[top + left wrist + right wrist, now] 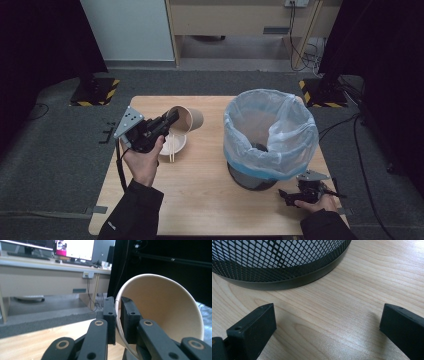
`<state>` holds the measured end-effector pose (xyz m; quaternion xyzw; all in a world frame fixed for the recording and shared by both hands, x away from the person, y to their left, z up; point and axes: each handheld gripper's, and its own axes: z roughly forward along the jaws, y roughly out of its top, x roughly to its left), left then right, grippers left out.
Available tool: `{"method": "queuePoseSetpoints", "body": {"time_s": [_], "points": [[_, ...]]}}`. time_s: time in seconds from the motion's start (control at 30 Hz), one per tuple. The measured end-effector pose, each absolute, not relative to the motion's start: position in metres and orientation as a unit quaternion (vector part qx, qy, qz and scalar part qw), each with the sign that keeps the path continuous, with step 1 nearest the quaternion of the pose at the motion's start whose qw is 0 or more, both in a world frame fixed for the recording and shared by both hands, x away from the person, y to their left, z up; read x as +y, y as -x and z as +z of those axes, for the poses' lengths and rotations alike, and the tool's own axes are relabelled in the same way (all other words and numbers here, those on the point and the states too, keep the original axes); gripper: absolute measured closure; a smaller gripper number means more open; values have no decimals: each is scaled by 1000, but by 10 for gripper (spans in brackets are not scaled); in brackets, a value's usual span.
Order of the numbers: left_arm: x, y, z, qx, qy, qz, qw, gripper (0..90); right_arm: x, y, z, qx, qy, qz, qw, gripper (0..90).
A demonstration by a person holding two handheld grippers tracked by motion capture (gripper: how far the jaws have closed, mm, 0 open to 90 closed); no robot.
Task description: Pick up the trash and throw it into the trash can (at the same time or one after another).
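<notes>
Left gripper [118, 315] clamped on the rim of a tilted paper cup [187, 119] above the desk [200, 195]. Right gripper [327, 332] jaws apart, empty, beside the bin [270, 131].

The worktop [200, 190], a light wood-grain rectangle, is standing on grey carpeted floor [55, 165]. A white bowl [176, 144] is resting on its left half with a pair of chopsticks [171, 150] lying across the rim. A black mesh bin [252, 177], lined with a translucent bag [270, 132], is standing on the right half. The right claw [286, 196] is resting on the near right corner, just beside the bin's base.
</notes>
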<state>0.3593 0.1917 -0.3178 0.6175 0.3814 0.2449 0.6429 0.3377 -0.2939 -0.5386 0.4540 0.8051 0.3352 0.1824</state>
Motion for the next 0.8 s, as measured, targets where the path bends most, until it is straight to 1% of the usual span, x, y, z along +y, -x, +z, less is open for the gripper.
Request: {"method": "queuePoseSetpoints", "body": {"time_s": [0.33, 0.8], "points": [[177, -356, -290, 352, -605, 249, 669, 826, -294, -338, -539, 805, -454, 335, 182, 8], [136, -355, -263, 307, -604, 244, 694, 825, -294, -338, -539, 805, -454, 335, 182, 8]]}}
